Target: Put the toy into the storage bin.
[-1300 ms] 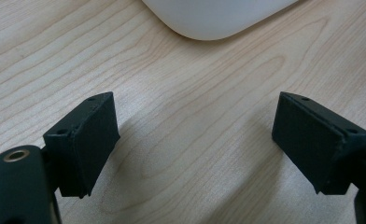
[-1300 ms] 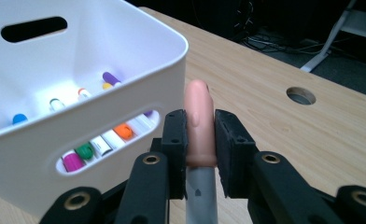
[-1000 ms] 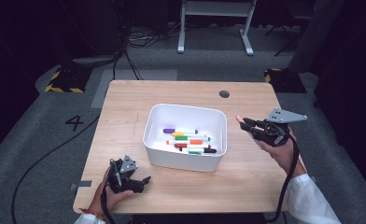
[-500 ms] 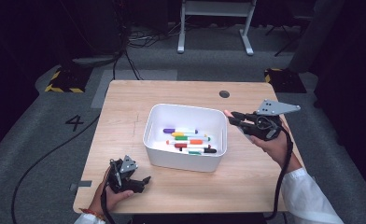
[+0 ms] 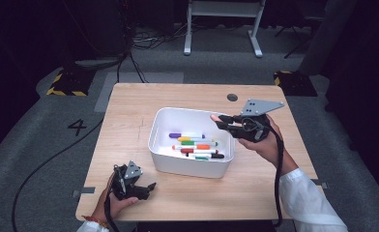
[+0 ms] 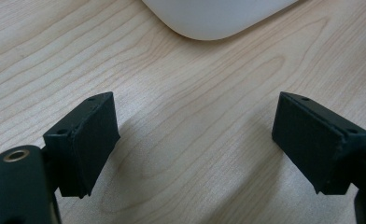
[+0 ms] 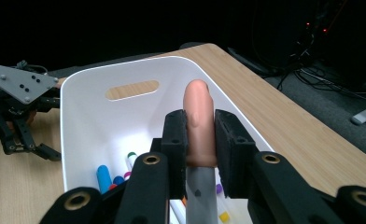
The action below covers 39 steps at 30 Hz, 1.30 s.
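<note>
High view: the right gripper (image 5: 216, 121), black with a grey three-cornered plate on top, hangs over the right rim of the white rectangular plastic bin (image 5: 161, 126), its tip pointing across the opening; it pinches a marker with a peach-orange cap (image 5: 214, 117), of which little more than that cap can be made out. I judge the marker is carried there so it can drop among the loose coloured markers (image 5: 195, 145) already lying on the bin floor. The left gripper (image 5: 150, 186) rests on the light wooden table (image 5: 129, 106) near its front left corner, apart from the bin, probably parked out of the way

Left gripper view: what the high view leaves too small to read is plain here, the two black jaws standing spread wide over bare wood with nothing between them, and the bin's rounded white corner (image 6: 218, 18) just ahead

Right gripper view: the grip shows close up, both pads pressed on the marker where the peach-orange cap (image 7: 199, 116) meets a grey barrel (image 7: 200, 196), cap pointing forward over the bin interior. It also shows the slot handle (image 7: 132, 89) in the bin's far wall, and the left gripper (image 7: 20, 116) on the table beyond
</note>
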Tool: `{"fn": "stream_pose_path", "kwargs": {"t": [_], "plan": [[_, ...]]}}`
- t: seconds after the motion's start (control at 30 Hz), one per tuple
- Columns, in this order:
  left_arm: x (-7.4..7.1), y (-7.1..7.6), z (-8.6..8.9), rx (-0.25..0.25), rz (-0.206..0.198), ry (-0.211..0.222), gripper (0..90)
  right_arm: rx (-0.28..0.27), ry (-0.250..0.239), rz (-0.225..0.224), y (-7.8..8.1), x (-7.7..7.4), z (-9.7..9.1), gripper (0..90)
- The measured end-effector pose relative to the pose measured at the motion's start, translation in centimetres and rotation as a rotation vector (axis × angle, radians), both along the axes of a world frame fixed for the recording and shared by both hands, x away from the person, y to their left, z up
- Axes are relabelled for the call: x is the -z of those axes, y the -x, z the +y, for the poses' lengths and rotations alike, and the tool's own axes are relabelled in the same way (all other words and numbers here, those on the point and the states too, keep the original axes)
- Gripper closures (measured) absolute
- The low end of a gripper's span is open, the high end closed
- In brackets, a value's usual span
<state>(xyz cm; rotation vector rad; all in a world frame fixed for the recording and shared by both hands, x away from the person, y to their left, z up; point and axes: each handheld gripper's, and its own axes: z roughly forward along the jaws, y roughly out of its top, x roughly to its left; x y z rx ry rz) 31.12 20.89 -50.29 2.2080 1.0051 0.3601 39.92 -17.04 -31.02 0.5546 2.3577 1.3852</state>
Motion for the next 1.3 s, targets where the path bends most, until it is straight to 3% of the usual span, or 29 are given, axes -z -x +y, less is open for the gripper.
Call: {"fn": "stream_pose_path", "kwargs": {"t": [0.3,0.7,1.3], "plan": [[0.0,0.0,0.0,0.000,-0.001,0.000,14.7,-0.044,0.050,0.019,-0.4,0.1,3.1,74.9],[0.0,0.0,0.0,0.000,-0.001,0.000,14.7,-0.090,0.127,0.062,-0.6,1.8,7.0,74.9],[0.0,0.0,0.0,0.000,0.001,0.003,14.6,-0.156,0.321,0.170,-1.0,4.8,10.0,74.9]]}}
